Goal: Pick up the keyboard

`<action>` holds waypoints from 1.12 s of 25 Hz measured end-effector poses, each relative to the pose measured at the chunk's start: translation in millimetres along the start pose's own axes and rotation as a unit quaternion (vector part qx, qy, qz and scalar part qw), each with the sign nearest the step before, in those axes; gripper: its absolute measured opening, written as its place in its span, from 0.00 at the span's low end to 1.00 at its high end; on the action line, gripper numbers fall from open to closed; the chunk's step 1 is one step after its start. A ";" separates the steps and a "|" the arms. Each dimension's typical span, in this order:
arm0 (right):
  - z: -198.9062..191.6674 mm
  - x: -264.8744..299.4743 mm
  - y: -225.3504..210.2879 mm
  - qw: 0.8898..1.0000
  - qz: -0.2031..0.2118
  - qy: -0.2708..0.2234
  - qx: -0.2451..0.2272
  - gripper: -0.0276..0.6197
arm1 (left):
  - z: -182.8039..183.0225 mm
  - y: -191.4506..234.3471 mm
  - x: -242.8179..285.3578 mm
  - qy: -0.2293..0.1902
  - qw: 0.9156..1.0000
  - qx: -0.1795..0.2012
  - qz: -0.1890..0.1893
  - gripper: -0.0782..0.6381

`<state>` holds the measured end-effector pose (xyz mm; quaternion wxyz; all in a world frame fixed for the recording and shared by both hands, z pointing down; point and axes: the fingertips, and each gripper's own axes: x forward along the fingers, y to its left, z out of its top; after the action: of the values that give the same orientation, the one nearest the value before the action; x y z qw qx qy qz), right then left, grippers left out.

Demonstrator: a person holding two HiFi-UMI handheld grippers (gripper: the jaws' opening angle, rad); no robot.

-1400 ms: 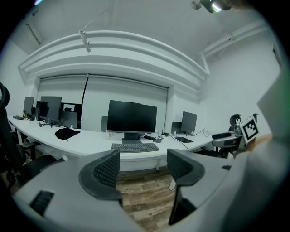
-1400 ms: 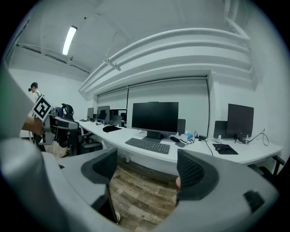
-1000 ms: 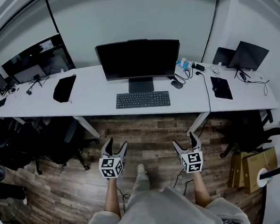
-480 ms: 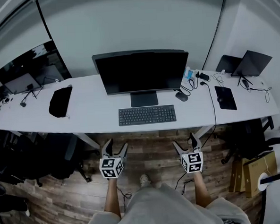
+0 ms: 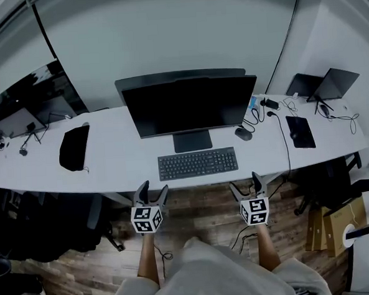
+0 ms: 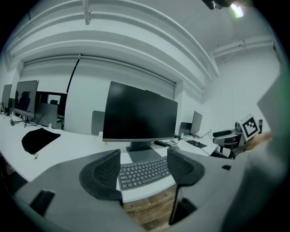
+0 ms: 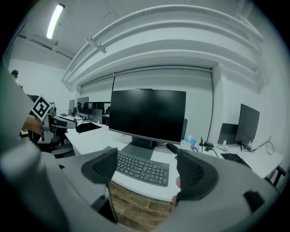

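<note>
Head view: the keyboard [image 5: 198,163] is dark, slim and rectangular, with rows of small keys. It lies on the desk [image 5: 110,161] just ahead of both grippers and between them, touching neither. Its long axis runs left to right along the desk edge, front edge toward the grippers. The left gripper [image 5: 151,189] and the right gripper [image 5: 244,184] have their jaws apart, holding nothing.

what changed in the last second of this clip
The person stepped toward the desk: the keyboard and monitor look nearer, and the left gripper and right gripper now reach its front edge. Nothing was gripped; both stay open, keyboard untouched.
</note>
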<state>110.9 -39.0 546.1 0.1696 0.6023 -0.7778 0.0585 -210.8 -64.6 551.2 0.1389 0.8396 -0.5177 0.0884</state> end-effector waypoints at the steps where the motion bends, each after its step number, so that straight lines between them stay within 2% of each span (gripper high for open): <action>1: -0.9 3.1 -0.9 1.000 -0.003 0.002 0.001 0.67 | 0.7 2.4 5.0 0.001 1.000 0.000 -0.003 0.54; 12: -10.8 16.3 -19.5 1.000 -0.024 0.014 0.013 0.67 | 2.9 8.1 42.0 0.011 1.000 0.012 -0.023 0.54; 19: -10.7 46.0 -37.5 0.999 -0.019 0.018 0.019 0.67 | 6.8 20.2 62.7 0.018 1.000 0.013 -0.009 0.54; 28: -5.5 118.7 -68.1 0.999 0.008 0.023 0.026 0.67 | 16.6 41.0 118.3 0.027 0.999 0.005 0.021 0.54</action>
<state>151.4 -164.4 583.2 0.1709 0.5987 -0.7769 0.0941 -194.3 -187.3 575.9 0.1472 0.8263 -0.5309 0.1168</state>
